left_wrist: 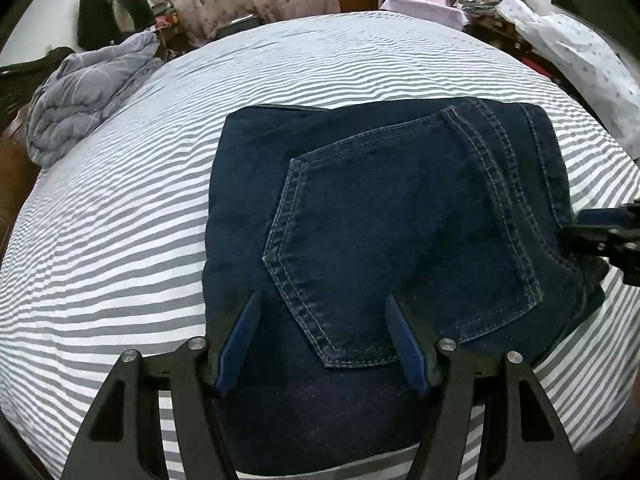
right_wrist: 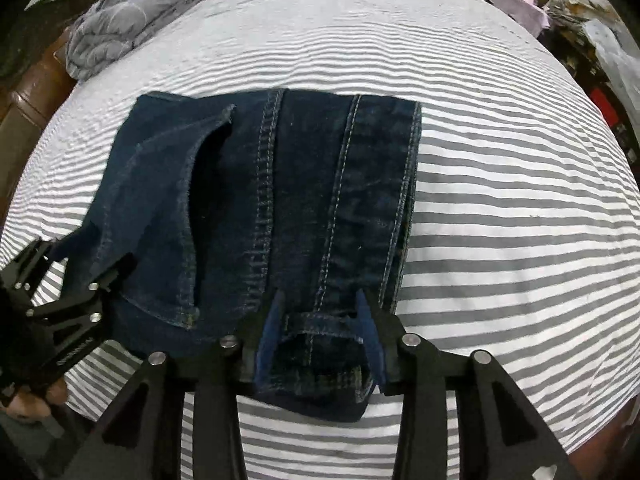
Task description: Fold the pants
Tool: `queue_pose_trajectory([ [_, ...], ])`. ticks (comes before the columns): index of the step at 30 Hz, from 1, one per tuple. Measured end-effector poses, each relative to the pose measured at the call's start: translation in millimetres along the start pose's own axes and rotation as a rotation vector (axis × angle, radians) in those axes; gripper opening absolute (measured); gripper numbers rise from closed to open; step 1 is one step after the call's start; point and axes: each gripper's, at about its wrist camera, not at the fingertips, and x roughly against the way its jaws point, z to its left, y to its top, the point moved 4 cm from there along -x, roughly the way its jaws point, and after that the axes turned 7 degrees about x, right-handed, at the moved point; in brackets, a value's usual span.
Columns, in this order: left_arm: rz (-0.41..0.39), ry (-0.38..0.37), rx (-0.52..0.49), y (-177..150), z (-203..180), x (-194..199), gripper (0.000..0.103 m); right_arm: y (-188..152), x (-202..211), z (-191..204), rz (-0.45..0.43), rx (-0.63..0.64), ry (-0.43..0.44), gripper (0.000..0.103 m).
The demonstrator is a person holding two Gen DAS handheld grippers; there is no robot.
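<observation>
Centrally, at the bottom of the right wrist view, the right gripper (right_wrist: 320, 320) has its jaws standing apart, straddling the waistband's belt loop (right_wrist: 320, 318); whether the pads press the cloth cannot be told. In the left wrist view the left gripper (left_wrist: 324, 332) likewise stands apart at the lower middle, its blue pads (left_wrist: 236, 344) resting over the denim beside the back pocket (left_wrist: 400, 236). The pants (left_wrist: 360, 220), already a compact dark bundle, lie directly ahead of both claws on the striped bedsheet (left_wrist: 120, 240). In the right view the bundle's long axis runs away from that claw toward the upper middle, so the right gripper is the nearer to the waistband. The bundle's near edge is hidden beneath the gripper frames. A grey quilt (left_wrist: 88, 92) sits upper left.
</observation>
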Motion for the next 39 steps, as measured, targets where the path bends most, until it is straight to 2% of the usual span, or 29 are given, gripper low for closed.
queue_pose_trajectory([
  [6, -0.002, 0.02, 0.004, -1.7, -2.6, -0.7, 0.065, -16.2, -0.6, 9.6, 0.006, 0.046, -0.049, 0.041],
  [9, 0.001, 0.026, 0.004, -1.0, -3.4, 0.4, 0.065, -16.9, -10.7, 6.9, 0.031, 0.056, -0.066, 0.05],
  [11, 0.015, -0.001, 0.015, 1.8, -0.4, 3.8, 0.065, -14.5, -14.1, -3.7, 0.042, -0.024, 0.006, 0.051],
  [15, 0.001, -0.137, 0.097, 14.4, 23.0, 24.6, 0.066, -13.6, 2.6, -24.6, -0.005, -0.106, 0.124, 0.051],
  [18, -0.022, -0.192, 0.159, 26.4, 51.9, 36.2, 0.07, -13.4, 13.5, -43.7, -0.04, -0.172, 0.224, 0.064],
  [23, 0.067, -0.327, 0.342, 36.6, 105.7, 17.1, 0.073, -15.4, 13.0, -79.2, -0.065, -0.294, 0.36, 0.072],
  [25, 0.105, -0.357, 0.377, 36.5, 117.0, 4.3, 0.073, -18.9, 6.0, -89.1, -0.061, -0.33, 0.44, 0.073],
  [27, 0.128, -0.408, 0.408, 35.4, 123.0, -5.9, 0.073, -15.5, -5.2, -104.2, -0.046, -0.355, 0.478, 0.073],
  [32, 0.174, -0.463, 0.48, 28.3, 128.1, -30.8, 0.073, -18.1, -22.8, -124.9, -0.047, -0.4, 0.583, 0.074],
  [39, 0.202, -0.501, 0.486, 21.4, 120.2, -51.1, 0.075, -15.2, -48.8, -125.1, -0.041, -0.349, 0.674, 0.074],
])
